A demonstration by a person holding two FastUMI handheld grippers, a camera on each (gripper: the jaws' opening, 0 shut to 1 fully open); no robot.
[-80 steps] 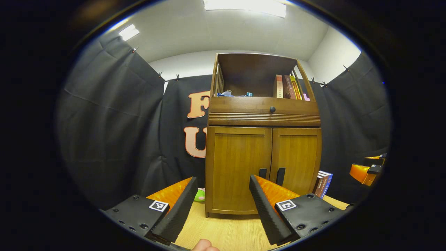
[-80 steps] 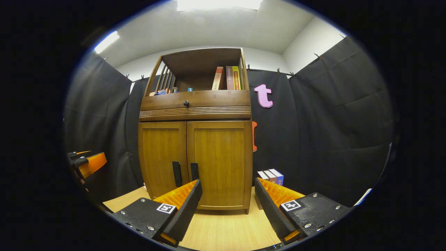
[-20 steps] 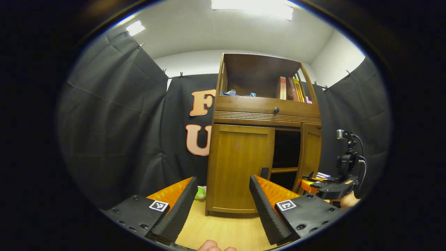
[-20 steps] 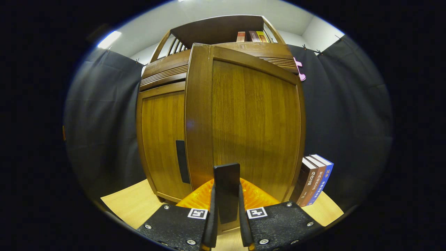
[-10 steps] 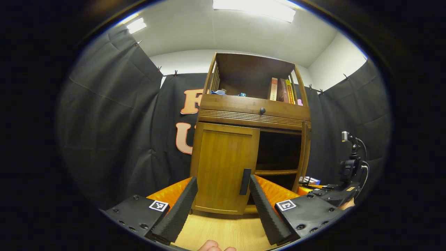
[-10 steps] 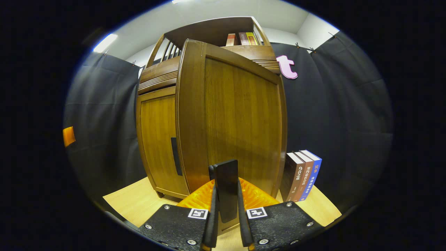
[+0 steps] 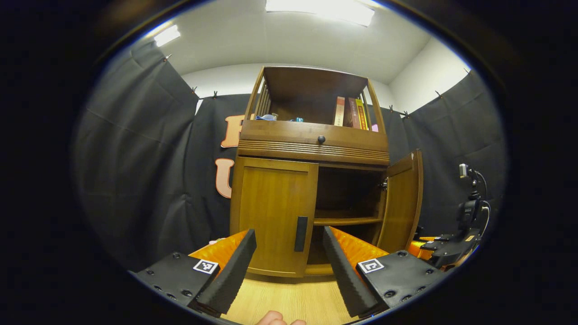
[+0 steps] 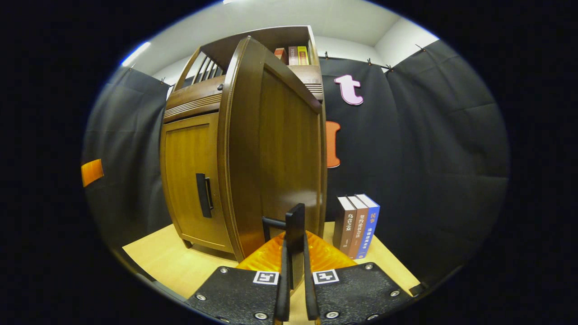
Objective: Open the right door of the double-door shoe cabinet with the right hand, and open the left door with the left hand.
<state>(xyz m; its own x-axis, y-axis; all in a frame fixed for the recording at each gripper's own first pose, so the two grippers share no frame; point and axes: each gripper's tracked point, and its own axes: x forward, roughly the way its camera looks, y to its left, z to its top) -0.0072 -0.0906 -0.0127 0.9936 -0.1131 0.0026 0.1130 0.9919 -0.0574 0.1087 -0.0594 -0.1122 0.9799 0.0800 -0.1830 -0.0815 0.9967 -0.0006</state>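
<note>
The brown wooden shoe cabinet (image 7: 311, 149) stands on a light wood table (image 7: 293, 302). Its right door (image 7: 402, 203) is swung wide, baring a dark inside with a shelf (image 7: 345, 221). The left door (image 7: 271, 212) is closed, its dark handle (image 7: 301, 233) a short way ahead of my open left gripper (image 7: 289, 257). In the right gripper view my right gripper (image 8: 293, 271) is shut on the right door's handle (image 8: 295, 234), the right door (image 8: 275, 153) seen almost edge-on and the left door (image 8: 189, 180) behind it. The right gripper (image 7: 447, 248) also appears at the far right of the left gripper view.
Three books (image 8: 359, 225) stand upright on the table right of the cabinet. More books (image 7: 350, 113) and small items (image 7: 271, 117) sit in the open top shelf above a drawer with a round knob (image 7: 321, 139). Black cloth walls close in on all sides. A fingertip (image 7: 275, 319) shows at the bottom.
The right gripper, shut on the handle, has swung the right door further out, from partly ajar to wide open. The left gripper has shifted right, and the left door's handle now lies between its fingers' lines.
</note>
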